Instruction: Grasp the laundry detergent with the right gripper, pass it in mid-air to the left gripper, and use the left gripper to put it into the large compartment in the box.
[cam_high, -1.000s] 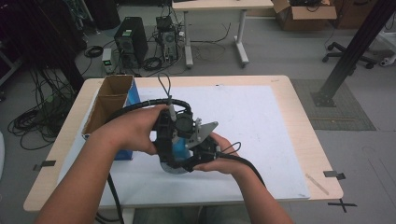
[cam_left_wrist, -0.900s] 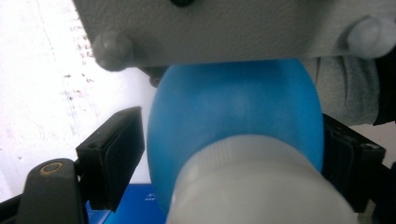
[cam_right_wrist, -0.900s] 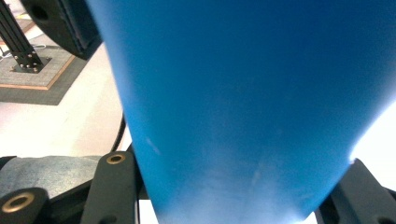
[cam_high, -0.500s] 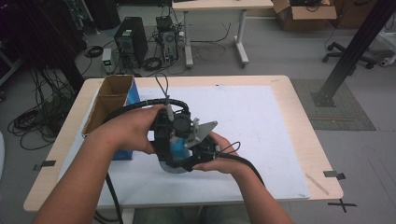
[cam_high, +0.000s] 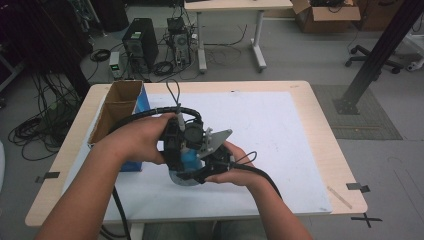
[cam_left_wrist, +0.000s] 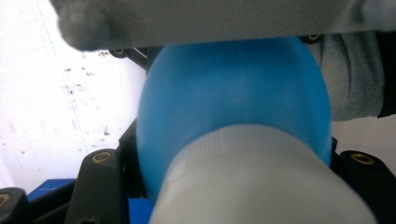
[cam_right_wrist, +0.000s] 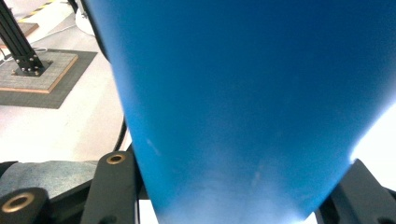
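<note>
left gripper (cam_high: 176, 150) jaws just closing on blue bottle (cam_left_wrist: 233, 107), right gripper (cam_high: 210, 167) apparently clamping it

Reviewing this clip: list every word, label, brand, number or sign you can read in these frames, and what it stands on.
No text can be read in any view.
Blue box beside the cardboard box: any print is too small to read.
Blue bottle with white cap, clamped by both grippers: bare surface, no label showing.
Computer tower on the floor: no readable marking.
Black tape cross on the floor: a mark, not a letter.
</note>
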